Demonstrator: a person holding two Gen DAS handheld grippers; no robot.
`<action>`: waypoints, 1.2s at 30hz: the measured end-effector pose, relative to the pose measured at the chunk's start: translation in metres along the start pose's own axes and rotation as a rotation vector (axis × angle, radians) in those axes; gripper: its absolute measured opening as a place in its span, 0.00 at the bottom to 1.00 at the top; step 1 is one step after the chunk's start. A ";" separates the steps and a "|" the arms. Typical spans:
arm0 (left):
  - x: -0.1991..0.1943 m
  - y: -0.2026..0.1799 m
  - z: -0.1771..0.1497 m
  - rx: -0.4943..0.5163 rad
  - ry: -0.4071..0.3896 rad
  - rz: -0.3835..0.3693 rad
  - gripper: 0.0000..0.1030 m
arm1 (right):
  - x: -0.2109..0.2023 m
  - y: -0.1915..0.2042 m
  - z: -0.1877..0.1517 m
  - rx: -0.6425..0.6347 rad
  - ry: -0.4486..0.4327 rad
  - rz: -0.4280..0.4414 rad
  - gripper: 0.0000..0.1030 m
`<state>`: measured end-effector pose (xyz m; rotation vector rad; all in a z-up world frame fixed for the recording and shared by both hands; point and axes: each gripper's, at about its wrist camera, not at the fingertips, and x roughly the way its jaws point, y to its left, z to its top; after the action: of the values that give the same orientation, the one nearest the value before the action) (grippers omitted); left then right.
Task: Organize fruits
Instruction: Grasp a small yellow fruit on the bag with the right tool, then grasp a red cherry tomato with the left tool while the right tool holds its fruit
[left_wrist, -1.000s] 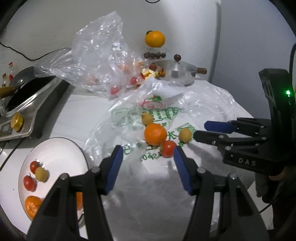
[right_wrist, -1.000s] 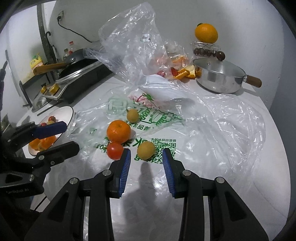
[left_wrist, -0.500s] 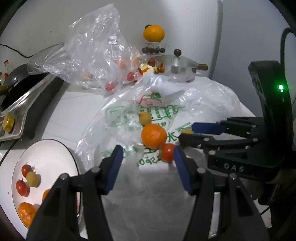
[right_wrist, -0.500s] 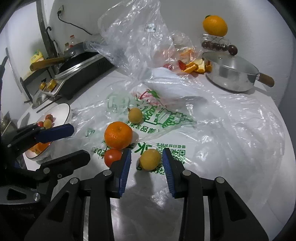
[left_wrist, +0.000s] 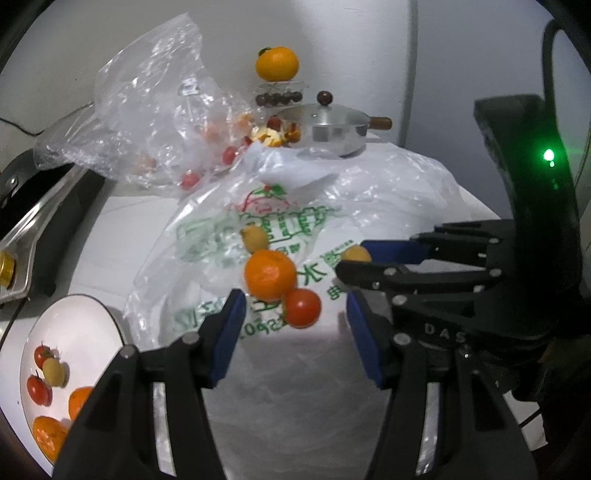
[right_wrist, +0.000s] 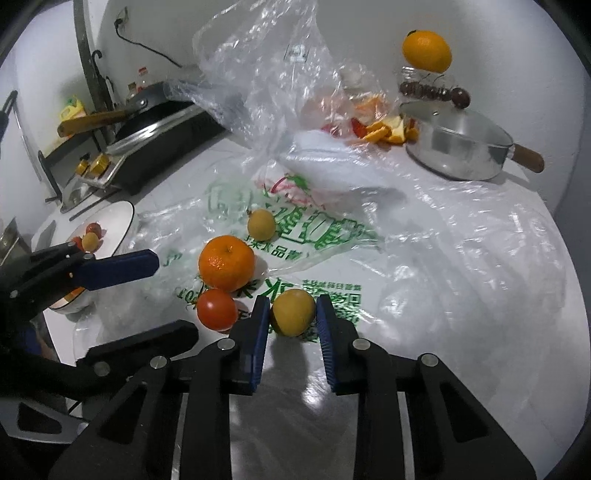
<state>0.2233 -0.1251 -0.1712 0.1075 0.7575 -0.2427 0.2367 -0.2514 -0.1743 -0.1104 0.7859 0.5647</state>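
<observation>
A yellow fruit (right_wrist: 291, 312) lies on the printed plastic bag (right_wrist: 317, 236). My right gripper (right_wrist: 291, 315) has its blue pads pressed on both sides of it. The left wrist view shows the same gripper (left_wrist: 352, 255) reaching in from the right. Just to the left sit a red tomato (right_wrist: 217, 309), an orange mandarin (right_wrist: 226, 262) and a smaller yellow fruit (right_wrist: 261, 224). My left gripper (left_wrist: 293, 301) is open, and the tomato (left_wrist: 302, 308) lies between its fingertips untouched. The mandarin (left_wrist: 269, 273) is just beyond. At the left, a white plate (left_wrist: 74, 306) holds tomatoes, a yellow fruit and oranges.
A crumpled clear bag (right_wrist: 266, 74) with fruit inside stands at the back. A lidded steel pan (right_wrist: 458, 147) with orange peel beside it sits at the back right. An orange (right_wrist: 426, 50) rests on a jar, and a stove with a frying pan (right_wrist: 166, 140) lines the left side.
My right gripper has slid forward around the yellow fruit and shut on it. My left gripper has moved closer to the tomato and mandarin, so the plate now sits lower left.
</observation>
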 end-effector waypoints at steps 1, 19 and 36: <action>0.000 -0.001 0.001 0.006 -0.003 -0.002 0.56 | -0.002 -0.002 0.000 0.004 -0.006 -0.001 0.27; 0.043 0.001 -0.003 -0.065 0.123 -0.008 0.56 | -0.021 -0.031 -0.014 0.074 -0.056 0.027 0.27; 0.043 0.004 -0.004 -0.077 0.120 -0.036 0.28 | -0.020 -0.032 -0.014 0.078 -0.052 0.018 0.27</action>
<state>0.2518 -0.1278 -0.2043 0.0357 0.8874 -0.2428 0.2327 -0.2915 -0.1735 -0.0163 0.7580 0.5512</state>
